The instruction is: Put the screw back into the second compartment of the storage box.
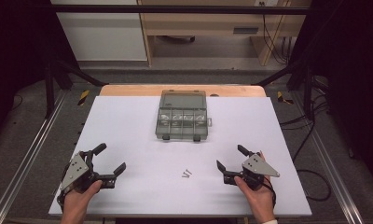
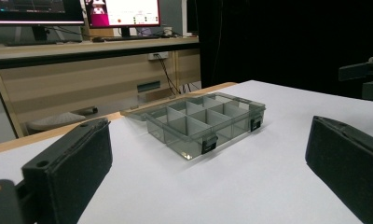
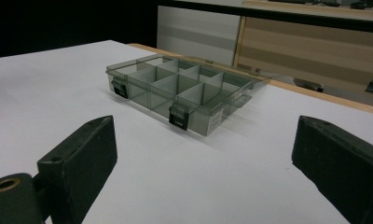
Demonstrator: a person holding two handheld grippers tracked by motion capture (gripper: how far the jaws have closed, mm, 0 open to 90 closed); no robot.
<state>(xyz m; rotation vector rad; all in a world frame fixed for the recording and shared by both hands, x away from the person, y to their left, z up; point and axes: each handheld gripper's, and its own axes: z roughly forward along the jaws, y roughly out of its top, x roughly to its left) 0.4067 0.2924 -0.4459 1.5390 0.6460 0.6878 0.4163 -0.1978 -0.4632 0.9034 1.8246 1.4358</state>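
Observation:
A smoky clear compartment box (image 1: 182, 118) (image 2: 204, 122) (image 3: 184, 91) with two black latches sits open at the far middle of the white board, its lid laid back. Two small screws (image 1: 187, 173) lie on the board near the front, between the hands. My left gripper (image 1: 110, 159) rests low at the front left, jaws wide apart, nothing between them. At the front right my right gripper (image 1: 231, 158) stands equally wide open and empty. Both point toward the box, well short of it. In the left gripper view the right gripper (image 2: 364, 77) shows at the far right edge.
The white board (image 1: 128, 140) lies on a wooden table (image 1: 128, 90) inside a black frame. Cables (image 1: 310, 135) trail on the floor at the right. A desk with monitors (image 2: 121, 11) stands beyond the table.

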